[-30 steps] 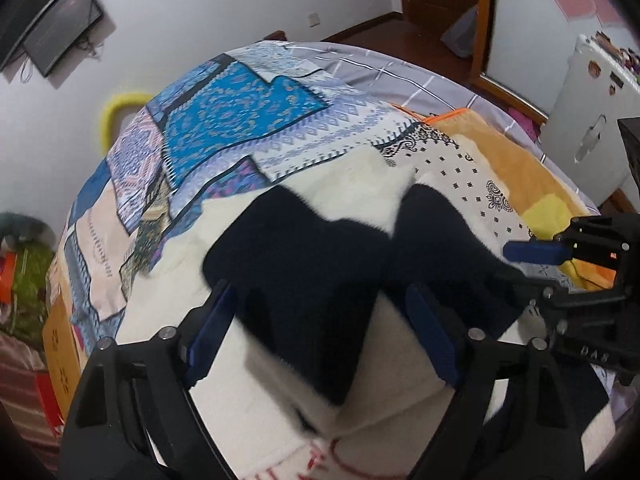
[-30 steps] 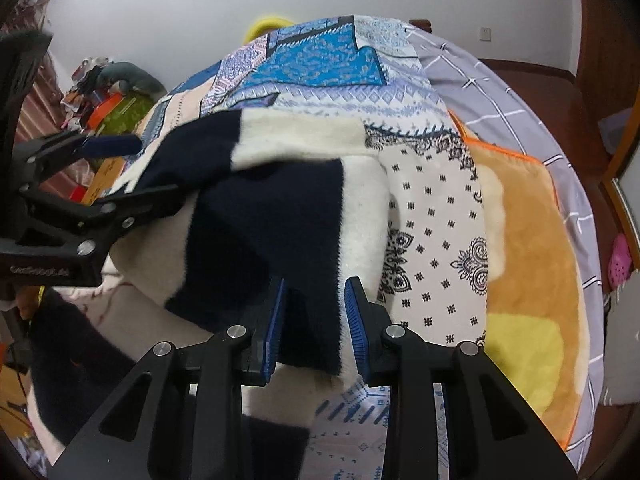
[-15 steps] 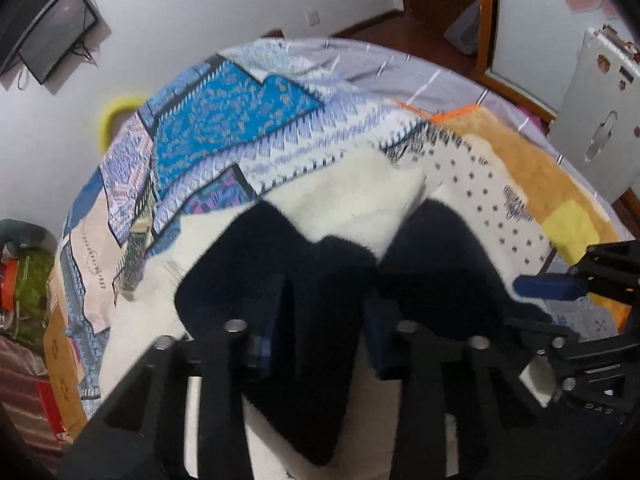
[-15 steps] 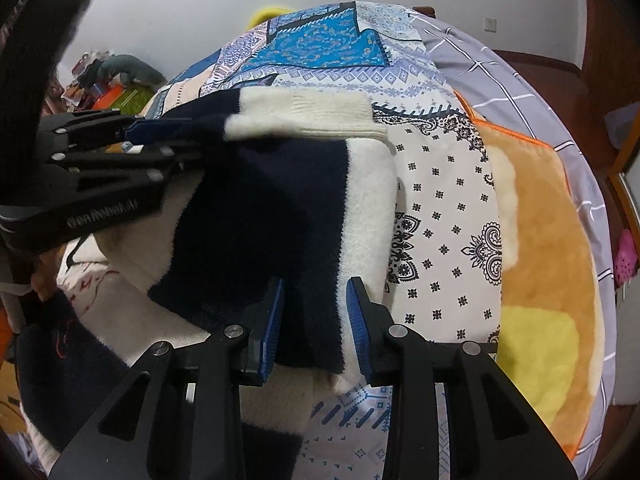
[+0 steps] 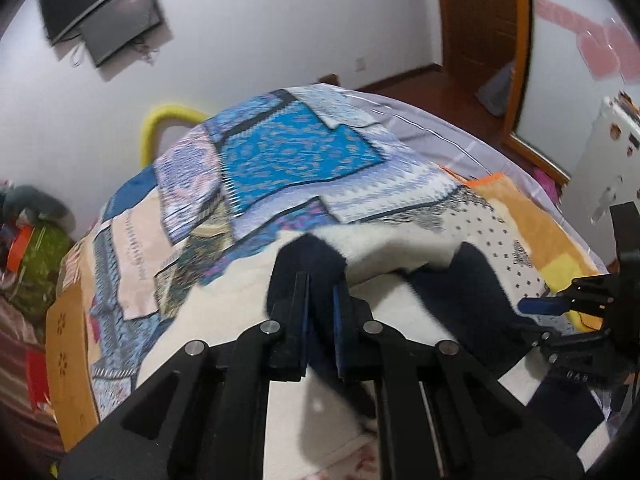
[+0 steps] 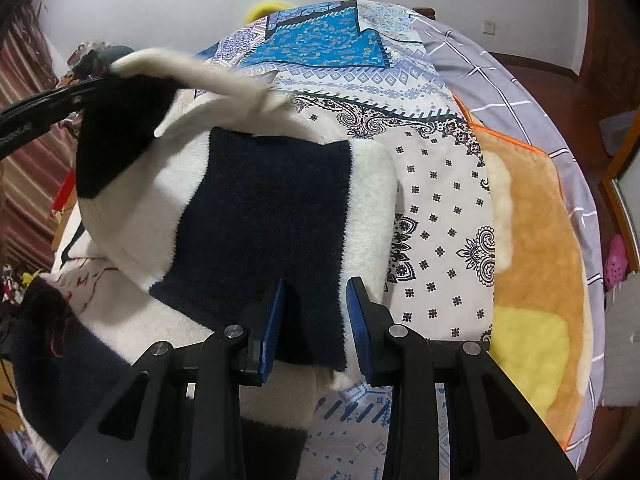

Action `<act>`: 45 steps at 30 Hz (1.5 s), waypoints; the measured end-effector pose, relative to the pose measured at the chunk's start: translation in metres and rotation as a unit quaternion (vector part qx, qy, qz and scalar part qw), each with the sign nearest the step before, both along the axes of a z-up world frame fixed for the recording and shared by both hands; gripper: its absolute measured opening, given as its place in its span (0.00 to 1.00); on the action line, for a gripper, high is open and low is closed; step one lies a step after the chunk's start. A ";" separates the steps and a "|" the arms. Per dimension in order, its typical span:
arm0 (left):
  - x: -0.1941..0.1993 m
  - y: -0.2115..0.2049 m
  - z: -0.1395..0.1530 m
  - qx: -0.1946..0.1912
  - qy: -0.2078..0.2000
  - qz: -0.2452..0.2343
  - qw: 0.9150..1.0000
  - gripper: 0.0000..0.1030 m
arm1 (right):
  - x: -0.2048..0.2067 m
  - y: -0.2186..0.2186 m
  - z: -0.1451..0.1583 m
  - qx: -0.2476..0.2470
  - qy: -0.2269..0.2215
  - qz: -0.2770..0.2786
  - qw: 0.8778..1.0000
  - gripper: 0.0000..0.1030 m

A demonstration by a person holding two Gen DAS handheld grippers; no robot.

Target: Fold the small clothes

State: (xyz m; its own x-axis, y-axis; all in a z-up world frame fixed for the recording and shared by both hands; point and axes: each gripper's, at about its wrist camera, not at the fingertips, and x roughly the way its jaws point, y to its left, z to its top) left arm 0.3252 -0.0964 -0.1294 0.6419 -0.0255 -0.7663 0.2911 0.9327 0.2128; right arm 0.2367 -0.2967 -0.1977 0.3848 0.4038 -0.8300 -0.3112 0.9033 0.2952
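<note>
pinching the sweater (image 5: 308,264) in our left fingers (image 5: 301,312), right fingers (image 6: 358,320) gripping its hem, to fold it.

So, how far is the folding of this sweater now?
Done: both ends are gripped. The left hand-held gripper is shut on a dark part of the sweater; the right hand-held gripper pinches its near edge. In hand: one part is lifted off the bed. Left: laying it over and flattening; no neat fold shows yet.

Even indoor light, fisheye-warped, slightly blurred
</note>
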 end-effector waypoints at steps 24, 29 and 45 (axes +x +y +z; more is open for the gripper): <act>-0.062 0.148 -0.022 -0.098 0.067 0.126 0.985 0.31 | -0.008 0.027 0.029 -0.009 -0.026 0.003 1.000 0.29; -0.061 0.133 -0.017 -0.088 0.050 0.106 0.989 0.57 | -0.007 0.028 0.030 -0.006 -0.027 0.000 1.000 0.29; -0.019 0.048 -0.044 0.015 0.068 -0.010 0.997 0.61 | -0.006 0.019 0.019 0.006 -0.015 -0.007 1.000 0.29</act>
State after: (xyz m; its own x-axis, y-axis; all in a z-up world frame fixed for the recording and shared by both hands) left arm 0.3062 -0.0480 -0.1736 0.5310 -0.0137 -0.8473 0.3383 0.9202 0.1971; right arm 0.2309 -0.2779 -0.1792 0.4148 0.4082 -0.8132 -0.3065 0.9042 0.2974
